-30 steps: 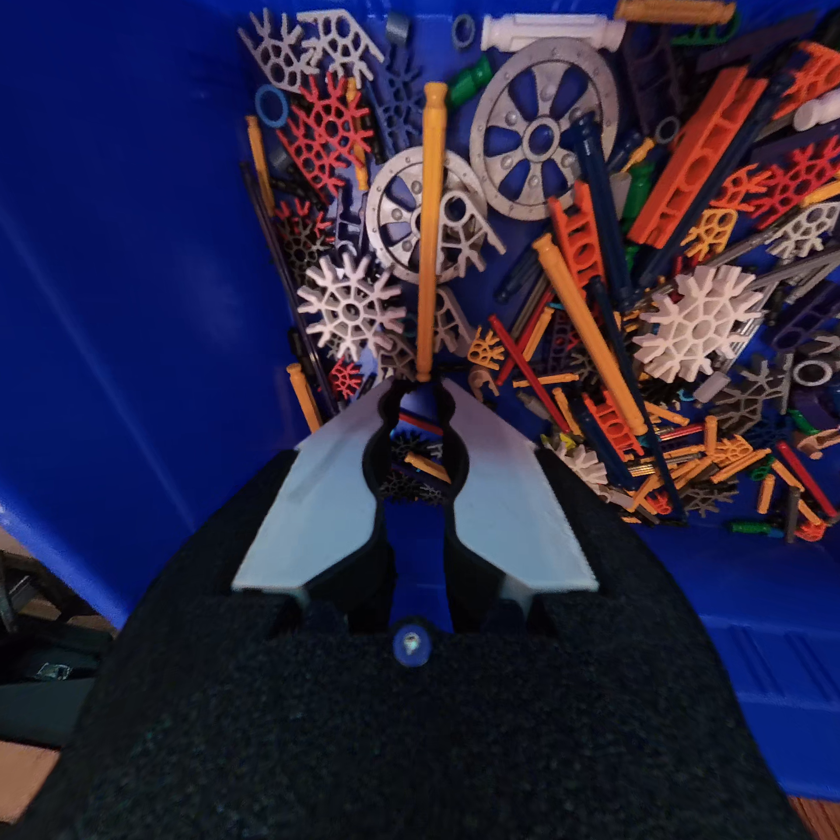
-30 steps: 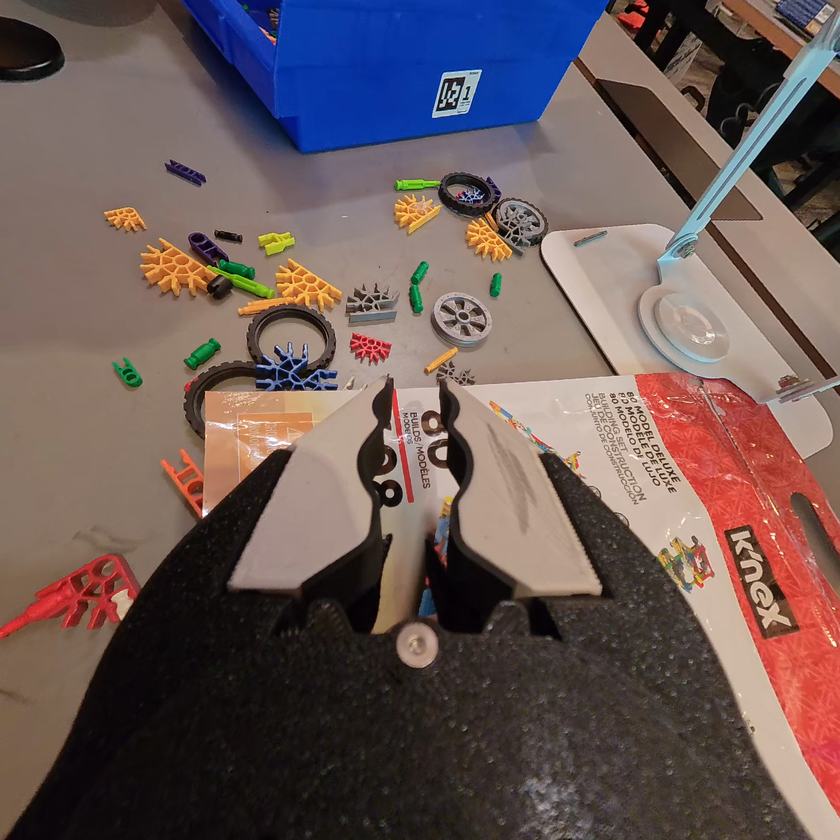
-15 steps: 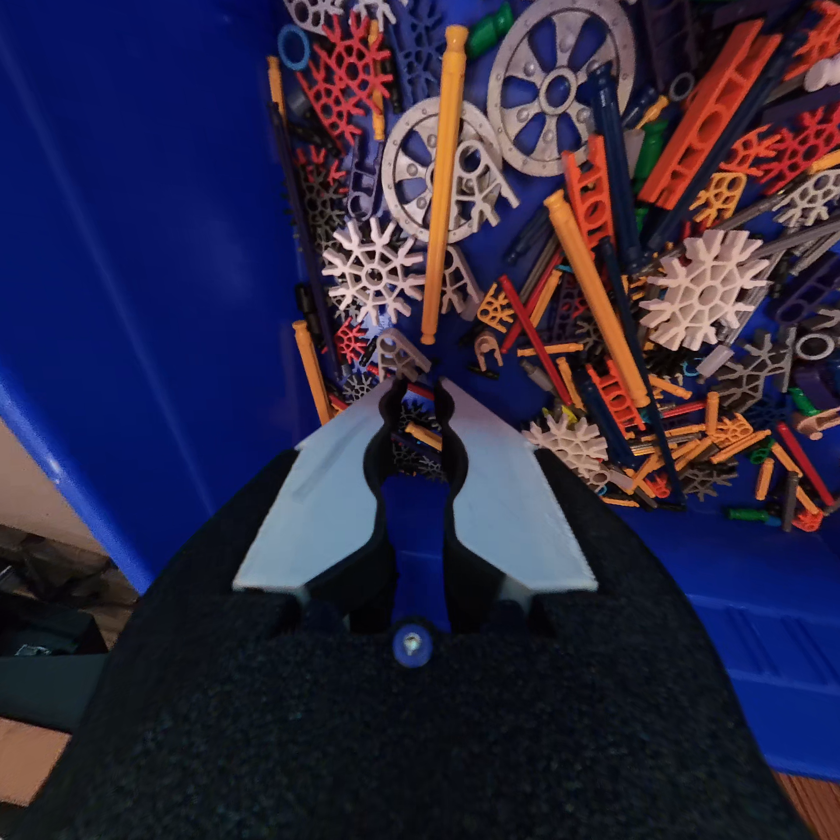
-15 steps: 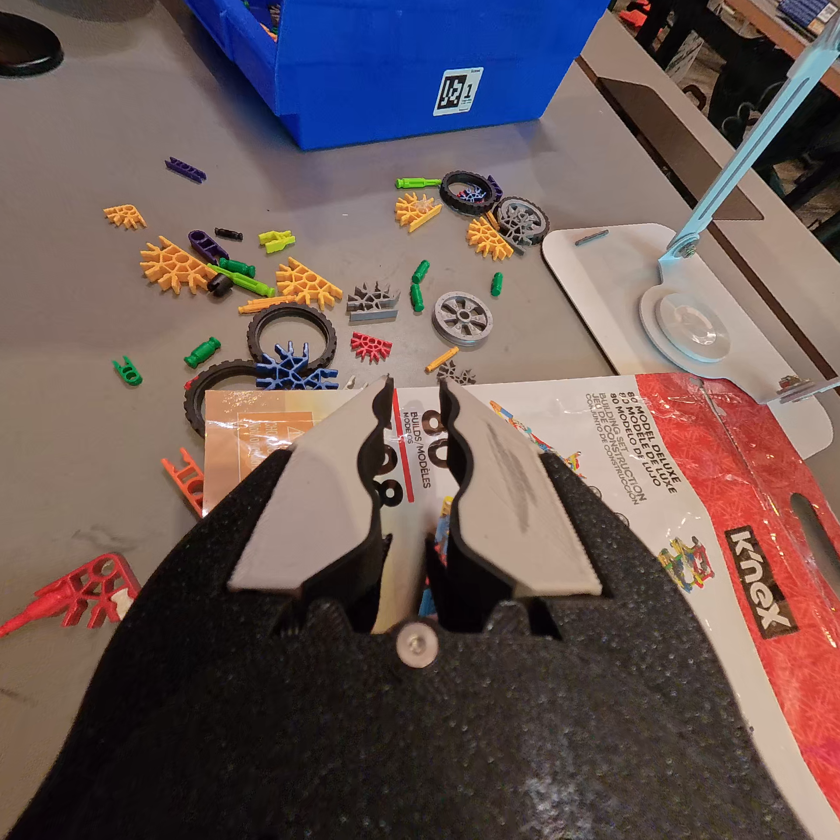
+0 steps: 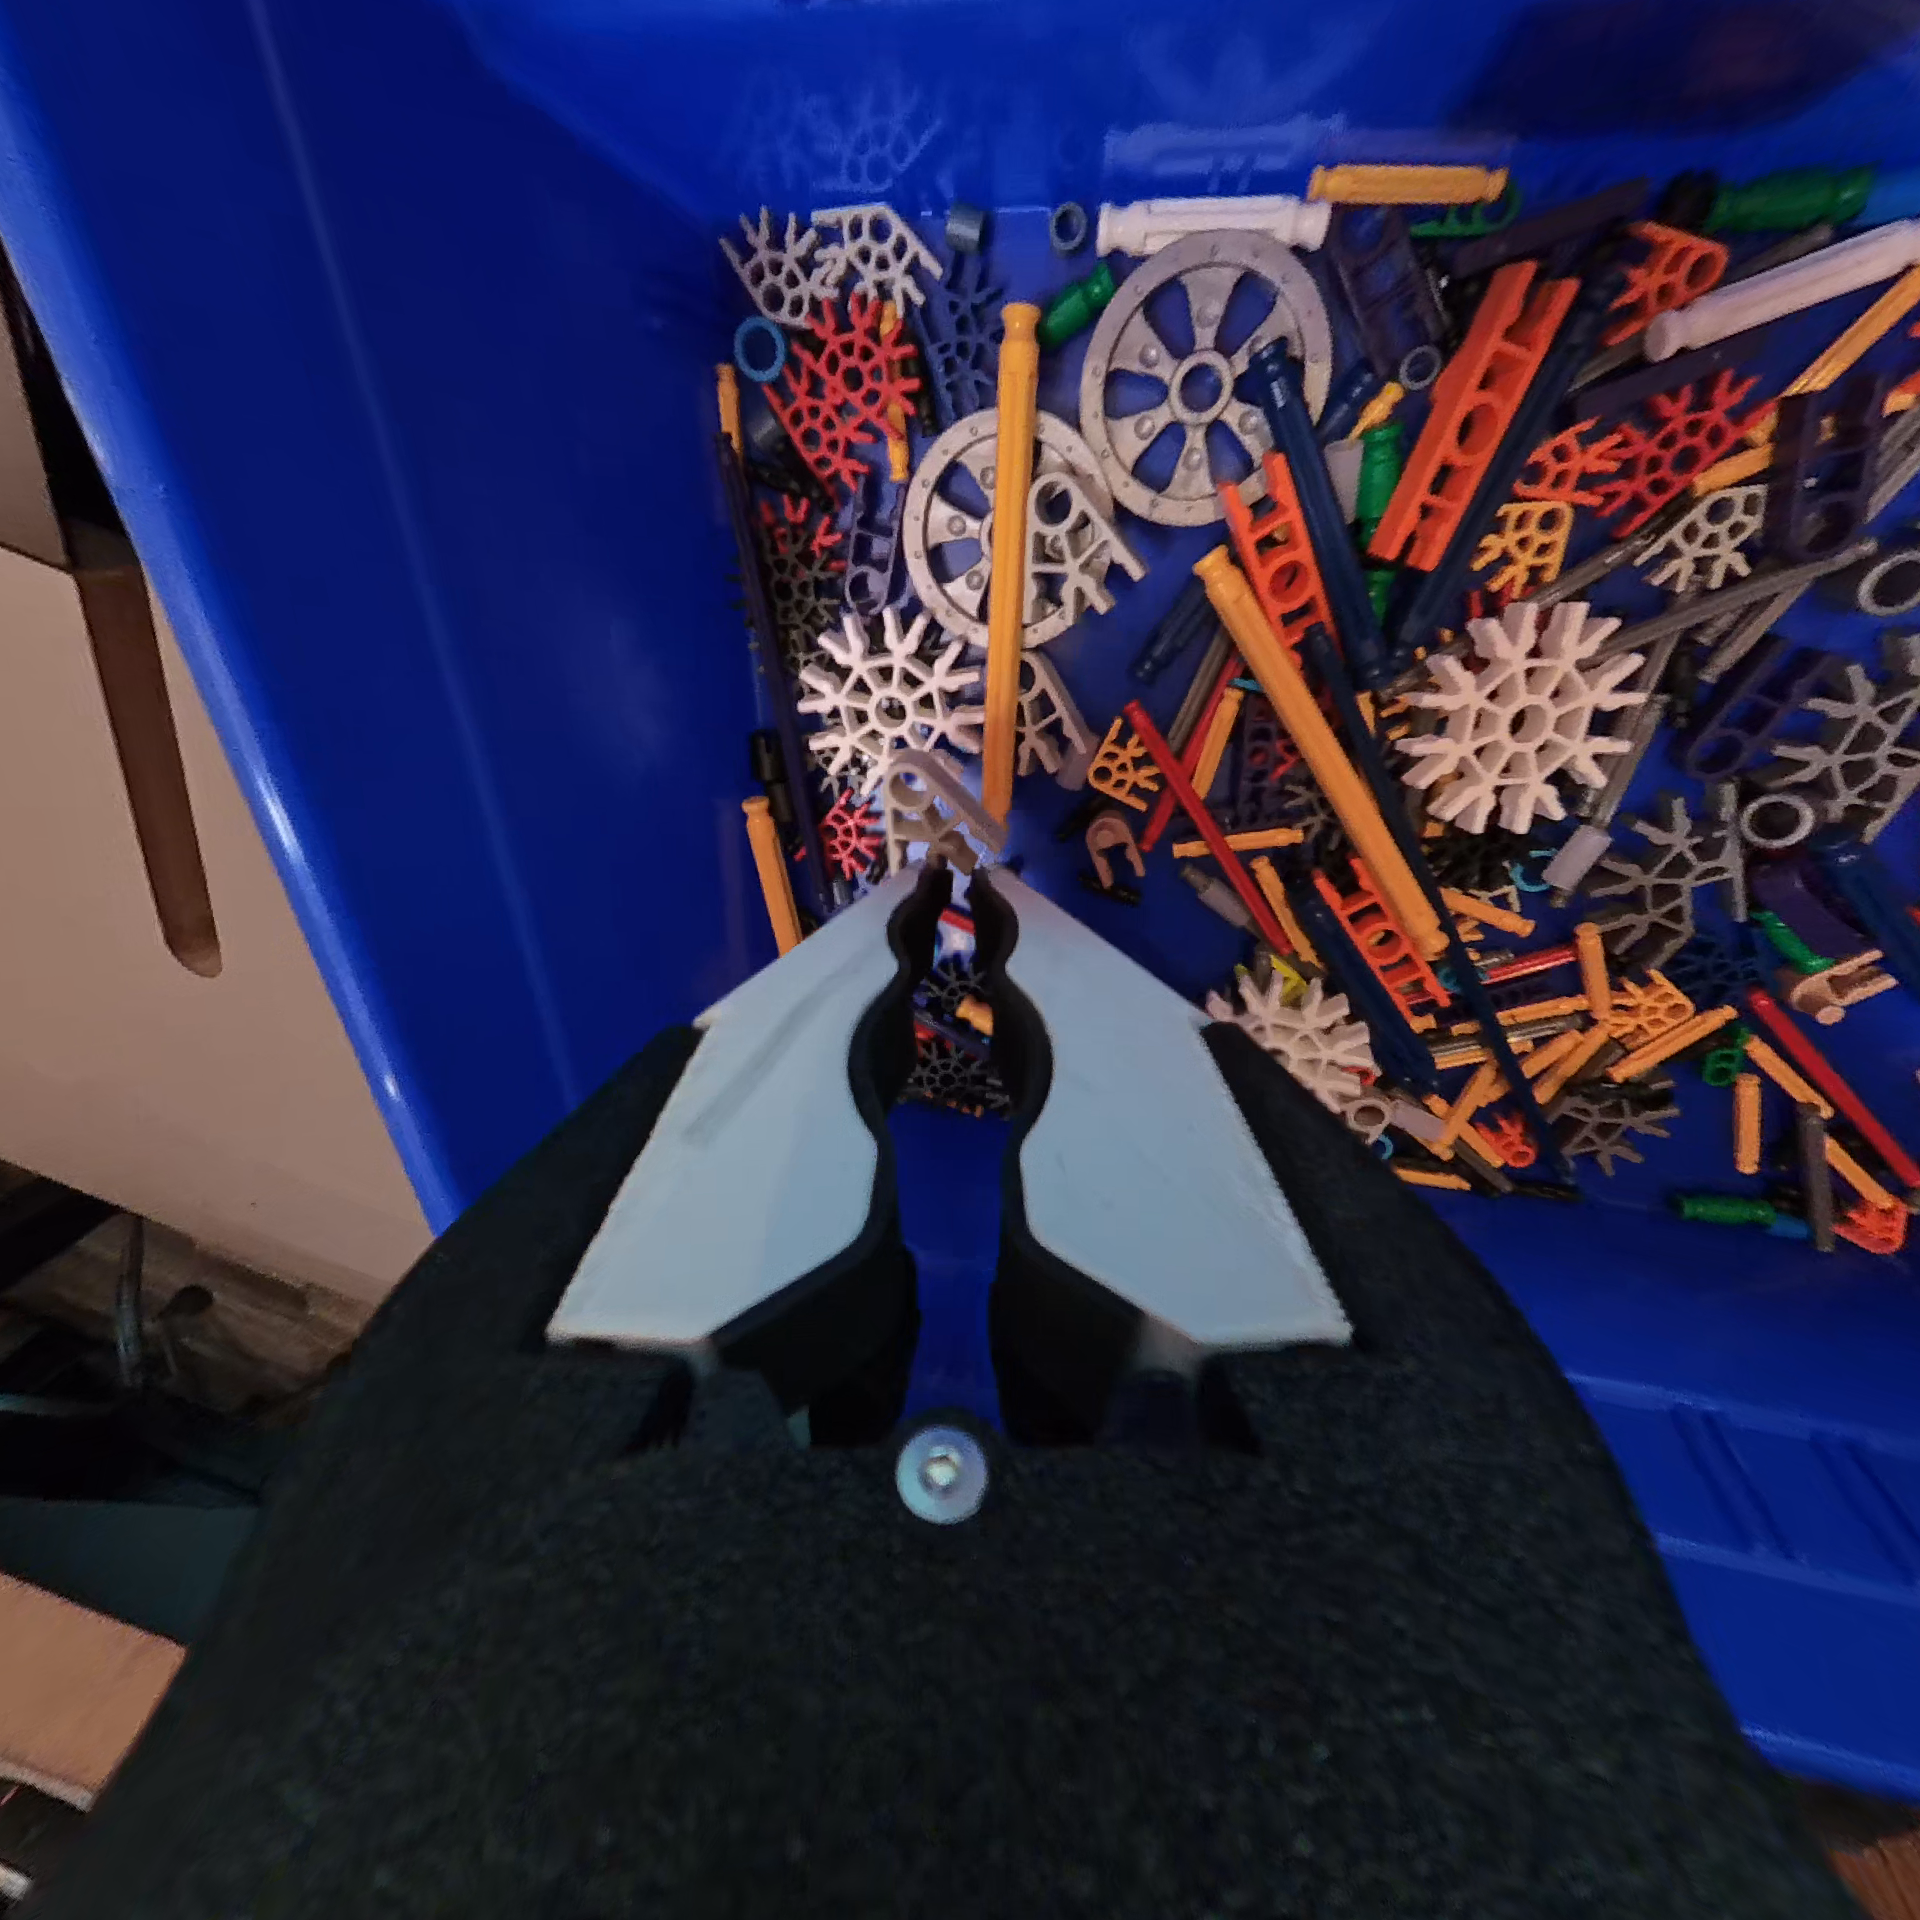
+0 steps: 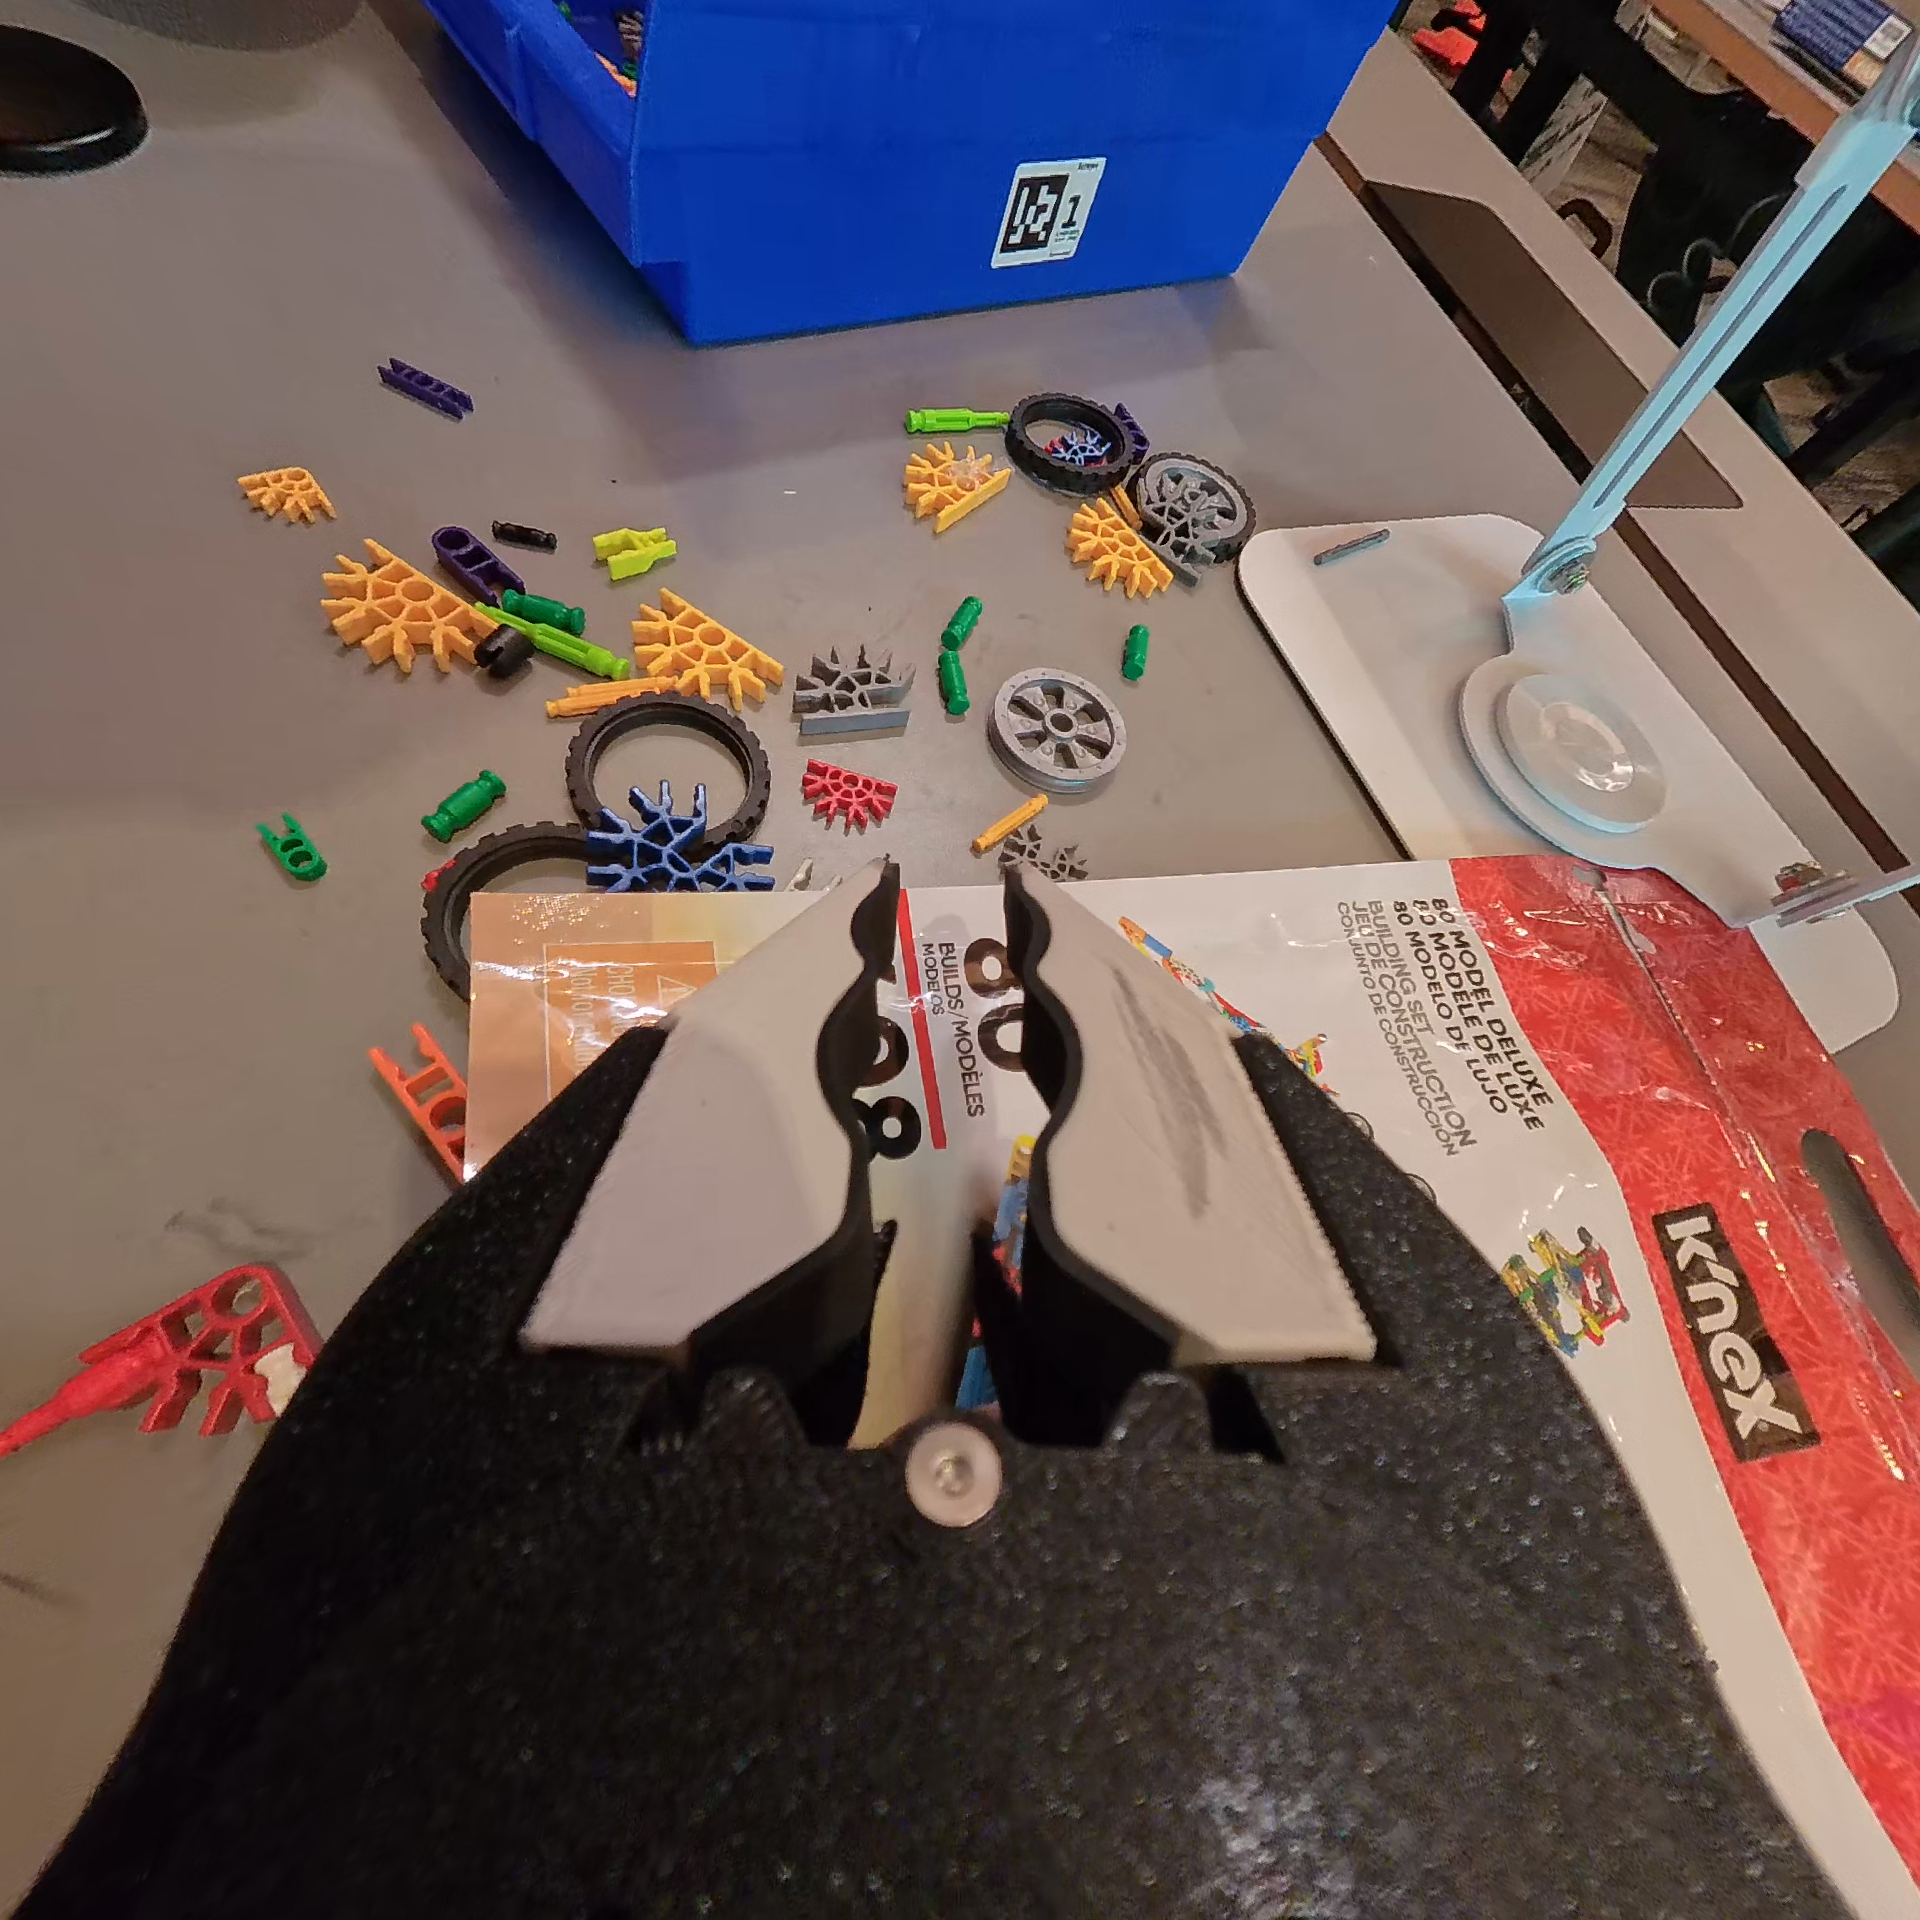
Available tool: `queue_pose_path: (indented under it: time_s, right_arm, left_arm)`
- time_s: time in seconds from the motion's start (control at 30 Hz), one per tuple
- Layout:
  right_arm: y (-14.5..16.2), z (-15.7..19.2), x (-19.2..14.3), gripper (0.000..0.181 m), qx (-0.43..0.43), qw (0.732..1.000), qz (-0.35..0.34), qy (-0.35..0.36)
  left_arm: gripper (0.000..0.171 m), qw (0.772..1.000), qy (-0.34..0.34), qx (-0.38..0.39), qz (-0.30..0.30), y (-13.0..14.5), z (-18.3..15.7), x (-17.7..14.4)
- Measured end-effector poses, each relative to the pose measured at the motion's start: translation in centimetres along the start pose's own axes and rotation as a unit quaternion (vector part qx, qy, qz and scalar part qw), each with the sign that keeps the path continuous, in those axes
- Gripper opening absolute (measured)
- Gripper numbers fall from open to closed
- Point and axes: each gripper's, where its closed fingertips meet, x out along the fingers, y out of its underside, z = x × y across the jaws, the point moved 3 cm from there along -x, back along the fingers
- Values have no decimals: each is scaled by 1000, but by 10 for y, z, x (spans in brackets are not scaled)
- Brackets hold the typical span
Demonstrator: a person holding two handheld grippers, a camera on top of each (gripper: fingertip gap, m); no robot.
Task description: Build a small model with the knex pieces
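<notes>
left gripper (image 5: 954, 881) sits narrowed inside the blue bin (image 5: 436, 540), tips pinching a grey connector piece (image 5: 935, 816); the contact is blurred. right gripper (image 6: 948, 883) hovers slightly parted, holding nothing, over a plastic bag (image 6: 1403, 1039) whose lower part is hidden.

Printed lettering on the red-and-white bag (image 6: 1558, 1039); a square coded sticker (black-and-white) on the blue bin (image 6: 935, 156)

Grey table (image 6: 156, 312) top; dark furniture (image 6: 1714, 208) beyond its far edge.
</notes>
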Motion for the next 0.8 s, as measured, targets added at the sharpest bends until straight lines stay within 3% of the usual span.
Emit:
queue_pose_path:
  time_s: [0.17, 0.4, 0.5, 0.6, 0.77, 0.8]
  right_arm:
    - [0, 0, 0, 19, 0, 1000, 0, 0]
    - [-1, 0, -1, 19, -1, 1000, -1, 1]
    - [-2, 0, -1, 19, -3, 1000, -3, 1]
    - [-2, 1, -1, 19, -3, 1000, -3, 0]
    - [0, 2, 0, 19, -3, 1000, 2, -2]
    - [0, 2, 1, 19, -3, 1000, 2, -2]
  left_arm:
    - [4, 998, 11, 21, -50, -25, -9, -6]
    - [5, 998, -20, 31, -53, -44, -7, -6]
    - [20, 998, -10, 26, -51, -41, -10, -1]
    - [51, 999, 16, 22, -34, -37, -23, 3]
    - [73, 999, 34, 25, -11, -29, -35, 14]
    - [67, 999, 36, 27, -10, -28, -36, 15]
